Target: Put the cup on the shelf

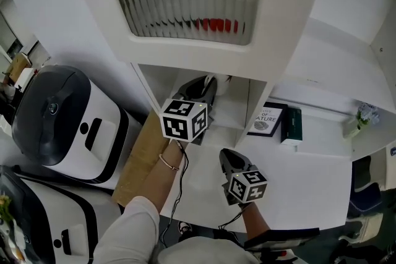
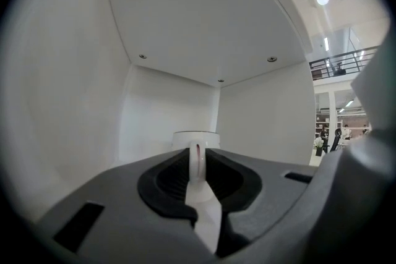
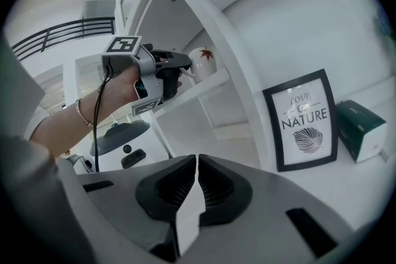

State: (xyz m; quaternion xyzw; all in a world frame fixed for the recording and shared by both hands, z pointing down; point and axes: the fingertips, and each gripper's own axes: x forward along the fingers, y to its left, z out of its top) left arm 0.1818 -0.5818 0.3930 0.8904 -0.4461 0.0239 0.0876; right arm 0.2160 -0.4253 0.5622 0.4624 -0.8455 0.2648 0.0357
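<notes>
The cup (image 2: pixel 195 140) is mostly hidden. In the head view the left tool (image 1: pixel 209 85) covers nearly all of it. In the left tool's own view only the white rim and the handle peek out. The cup is inside the shelf (image 1: pixel 238 109), in its open box part. I cannot tell if its bottom touches the shelf board. The left tool squeezes the cup's handle. The left hand (image 3: pixel 120 91) reaches up into the shelf, with the arm stretched out. The right tool (image 1: pixel 226 156) is closed tight, with nothing in it. It hangs low in front of the shelf, over the white surface (image 1: pixel 309 179), and points at the shelf.
</notes>
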